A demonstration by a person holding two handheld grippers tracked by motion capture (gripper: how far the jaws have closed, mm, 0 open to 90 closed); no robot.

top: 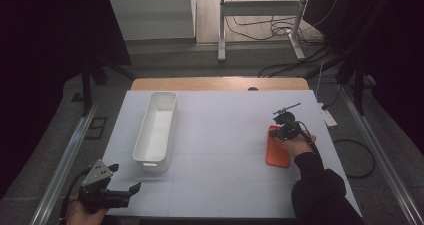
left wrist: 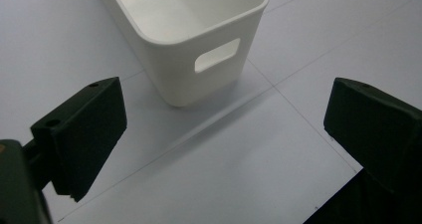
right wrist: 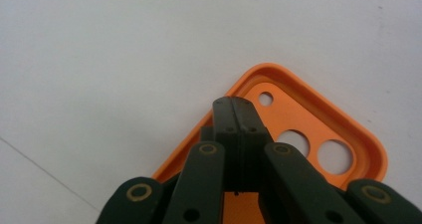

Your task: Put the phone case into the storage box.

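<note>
An orange phone case [top: 279, 152] [right wrist: 303, 112] lies inside-up on the white table top [top: 220, 145], at the right. My right gripper [top: 281, 131] [right wrist: 234, 103] is shut, its jaws pressed flat together, with the tips over the case's rim near the camera holes. I see nothing between the jaws. My left gripper [top: 126, 179] [left wrist: 224, 134] hovers at the table's front left corner, jaws wide open and empty. It points toward the near end of a long white bin [top: 150, 163] [left wrist: 199, 79], which has a handle slot and looks empty.
The bin runs front to back on the left half of the table. A wooden table edge [top: 220, 83] shows at the back. Beyond it are a metal stand [top: 260, 7] and cables on the floor, and a power strip [top: 328, 117] lies off the right side.
</note>
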